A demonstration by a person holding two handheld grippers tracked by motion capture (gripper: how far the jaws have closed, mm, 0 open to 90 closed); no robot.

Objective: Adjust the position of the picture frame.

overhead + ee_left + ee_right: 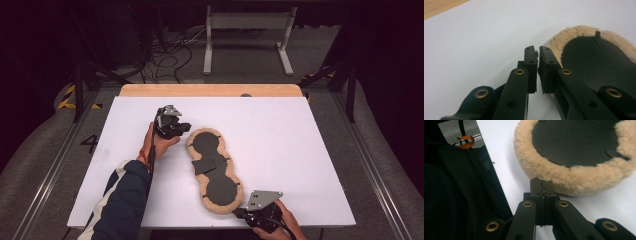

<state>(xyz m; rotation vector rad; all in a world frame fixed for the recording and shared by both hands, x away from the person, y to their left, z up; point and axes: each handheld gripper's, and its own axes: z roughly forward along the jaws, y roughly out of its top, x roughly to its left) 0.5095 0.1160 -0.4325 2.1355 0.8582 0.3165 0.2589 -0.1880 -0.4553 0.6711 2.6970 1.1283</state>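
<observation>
A long figure-eight pad [215, 187], black on top with a tan fleece rim, lies flat in the middle of the white table [280, 130]. My left gripper [186, 128] is at the pad's far left end, jaws pointing right toward the rim. In the left gripper view the left gripper [537, 50] has only a thin slit between its pads and holds nothing, with the fleece rim [576, 31] just beyond. My right gripper [240, 212] is at the table's near edge beside the pad's near end. Seen in the right gripper view, that gripper [541, 182] is shut and empty, its tips against the fleece [564, 176].
A wooden strip [210, 90] runs along the table's far edge. Beyond it are cables and a white frame [247, 35] on the floor. Metal rails [370, 165] flank the table. The person's dark sleeve [122, 200] crosses the near left corner.
</observation>
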